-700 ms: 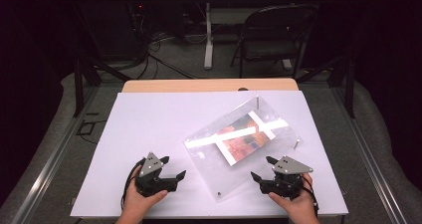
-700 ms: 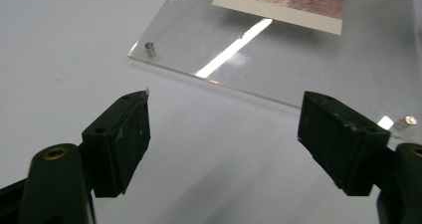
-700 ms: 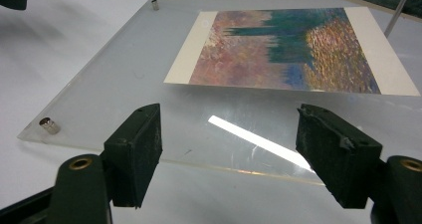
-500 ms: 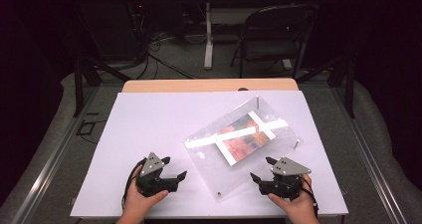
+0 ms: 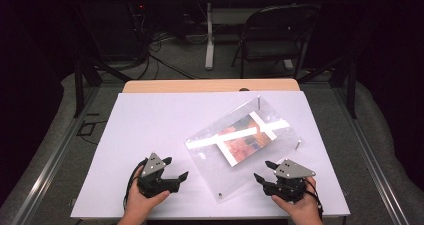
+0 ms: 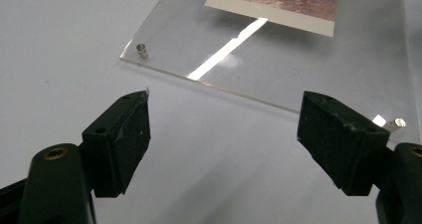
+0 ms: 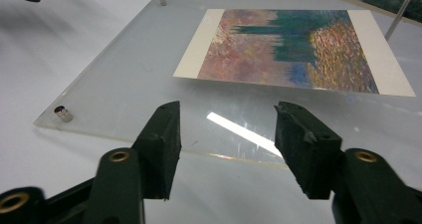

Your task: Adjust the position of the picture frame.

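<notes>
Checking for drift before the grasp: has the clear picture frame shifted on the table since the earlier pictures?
No. The clear picture frame lies at the same angle and the same distance from the table's wooden far edge as before.

We see a flat white rectangular surface (image 5: 165, 125) with a strip of light wood (image 5: 210, 85) along its far edge. Beyond it stands a dark metal folding chair (image 5: 272, 37) on grey carpeted floor (image 5: 165, 65), where black cables (image 5: 155, 47) lie near a white table leg (image 5: 209, 35).
</notes>
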Demonstrator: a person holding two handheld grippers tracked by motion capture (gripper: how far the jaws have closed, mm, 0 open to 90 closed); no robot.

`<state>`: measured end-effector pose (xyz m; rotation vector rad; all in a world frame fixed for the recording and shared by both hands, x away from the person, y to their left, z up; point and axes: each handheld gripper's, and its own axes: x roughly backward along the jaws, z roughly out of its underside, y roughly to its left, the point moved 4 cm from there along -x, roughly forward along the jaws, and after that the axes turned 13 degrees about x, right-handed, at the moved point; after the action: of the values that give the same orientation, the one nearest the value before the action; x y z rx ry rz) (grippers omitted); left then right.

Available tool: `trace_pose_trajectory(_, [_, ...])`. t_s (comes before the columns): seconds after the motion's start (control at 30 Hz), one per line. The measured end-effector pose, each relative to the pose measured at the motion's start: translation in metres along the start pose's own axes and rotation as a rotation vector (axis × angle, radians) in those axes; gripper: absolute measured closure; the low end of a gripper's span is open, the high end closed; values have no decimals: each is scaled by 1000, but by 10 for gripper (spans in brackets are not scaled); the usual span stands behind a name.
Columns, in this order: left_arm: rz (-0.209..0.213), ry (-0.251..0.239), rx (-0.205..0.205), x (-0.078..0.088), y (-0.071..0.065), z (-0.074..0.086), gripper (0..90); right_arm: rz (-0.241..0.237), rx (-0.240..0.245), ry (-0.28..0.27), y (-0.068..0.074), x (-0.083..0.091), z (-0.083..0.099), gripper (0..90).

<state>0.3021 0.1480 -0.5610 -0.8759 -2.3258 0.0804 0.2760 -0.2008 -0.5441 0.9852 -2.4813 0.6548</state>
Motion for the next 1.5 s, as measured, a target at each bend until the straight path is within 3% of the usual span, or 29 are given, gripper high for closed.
trace_pose_trajectory(0.17, [17, 0, -2, -1, -2, -2, 217, -11, 5, 0, 2, 6, 0, 587])
trace_pose_trajectory(0.43, [31, -3, 6, -5, -3, -6, 236, -15, 3, 52, 1, 15, 6, 897])
trace_pose_trajectory(0.73, [38, -8, 6, -9, -3, -9, 236, -51, -14, 118, 3, 16, 14, 900])
trace_pose_trajectory(0.83, [40, -7, 5, -9, -3, -11, 236, -88, -37, 180, 6, 9, 20, 900])
trace_pose_trajectory(1.03, [43, -5, -1, -10, -5, -10, 236, -124, -44, 235, 7, -9, 19, 900])
trace_pose_trajectory(1.33, [33, -7, 10, -6, -2, -8, 236, -152, -102, 279, 4, -24, 20, 900])
trace_pose_trajectory(1.5, [25, -11, 10, -2, 0, -6, 236, -165, -93, 287, 5, -31, 17, 900])
